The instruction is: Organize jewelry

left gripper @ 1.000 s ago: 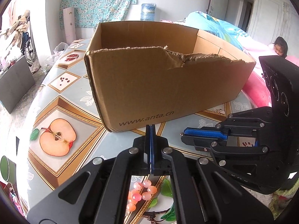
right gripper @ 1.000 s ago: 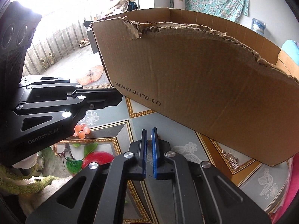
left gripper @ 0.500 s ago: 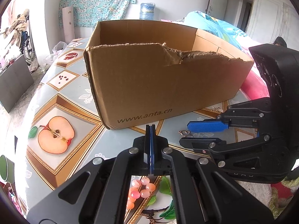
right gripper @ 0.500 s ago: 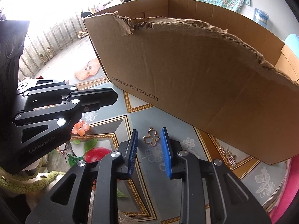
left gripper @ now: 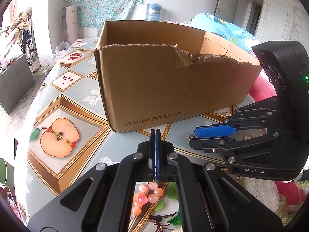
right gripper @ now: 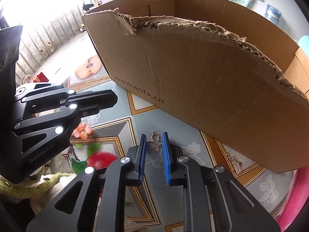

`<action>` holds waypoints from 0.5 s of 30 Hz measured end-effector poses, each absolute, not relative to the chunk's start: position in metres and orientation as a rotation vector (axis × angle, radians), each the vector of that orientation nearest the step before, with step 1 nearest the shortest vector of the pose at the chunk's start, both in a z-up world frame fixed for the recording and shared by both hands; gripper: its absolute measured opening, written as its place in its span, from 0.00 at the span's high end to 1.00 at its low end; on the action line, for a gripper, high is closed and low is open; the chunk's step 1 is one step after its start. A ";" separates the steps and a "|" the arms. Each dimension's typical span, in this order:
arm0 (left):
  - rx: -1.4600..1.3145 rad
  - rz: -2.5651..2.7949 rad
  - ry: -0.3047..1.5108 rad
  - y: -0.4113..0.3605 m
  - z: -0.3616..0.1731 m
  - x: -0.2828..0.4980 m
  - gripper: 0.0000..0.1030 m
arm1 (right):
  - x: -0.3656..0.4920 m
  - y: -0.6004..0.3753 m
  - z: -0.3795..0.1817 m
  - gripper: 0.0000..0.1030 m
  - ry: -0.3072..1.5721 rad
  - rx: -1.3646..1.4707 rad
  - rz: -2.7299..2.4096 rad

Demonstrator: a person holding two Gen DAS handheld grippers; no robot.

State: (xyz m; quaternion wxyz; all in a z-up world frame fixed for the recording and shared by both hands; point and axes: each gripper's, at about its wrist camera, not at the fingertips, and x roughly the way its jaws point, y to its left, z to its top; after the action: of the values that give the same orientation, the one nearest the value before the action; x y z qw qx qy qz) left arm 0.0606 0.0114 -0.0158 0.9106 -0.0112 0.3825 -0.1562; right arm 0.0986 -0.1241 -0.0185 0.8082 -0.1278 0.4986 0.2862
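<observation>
A rose-gold butterfly pendant lies flat on the patterned tablecloth, between the blue pads of my right gripper, which is open around it without touching. Its loop also peeks out past the right gripper in the left wrist view. A torn brown cardboard box marked www.anta.cn stands just behind; it also fills the right wrist view. My left gripper is shut and empty, hovering in front of the box's near corner. Another small metal jewelry piece lies by the box's lower edge at the right.
The round table has a fruit-print cloth. A pink bead bracelet lies under my left gripper, and shows in the right wrist view. A bed with pink and blue bedding is beyond the box. A green cup stands at the left edge.
My right gripper has opened from shut and now straddles the butterfly pendant on the table. Both views have pulled slightly back and up from the box. The left gripper stays shut.
</observation>
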 end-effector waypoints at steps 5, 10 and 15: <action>-0.020 -0.324 0.788 0.012 -0.016 0.060 1.00 | 0.104 -0.128 -0.012 0.84 1.056 -0.260 0.602; -0.018 -0.359 0.783 0.003 -0.011 0.056 0.97 | 0.093 -0.154 -0.002 0.84 1.041 -0.212 0.536; 0.004 -0.442 0.780 -0.026 -0.009 0.054 0.89 | 0.082 -0.202 0.003 0.84 1.033 -0.112 0.414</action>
State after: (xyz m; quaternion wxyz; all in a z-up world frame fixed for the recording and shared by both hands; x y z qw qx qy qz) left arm 0.0545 -0.0260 -0.0091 0.9011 0.0021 0.3772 -0.2136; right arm 0.0819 -0.2020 0.0034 0.8475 -0.0533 0.4902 0.1965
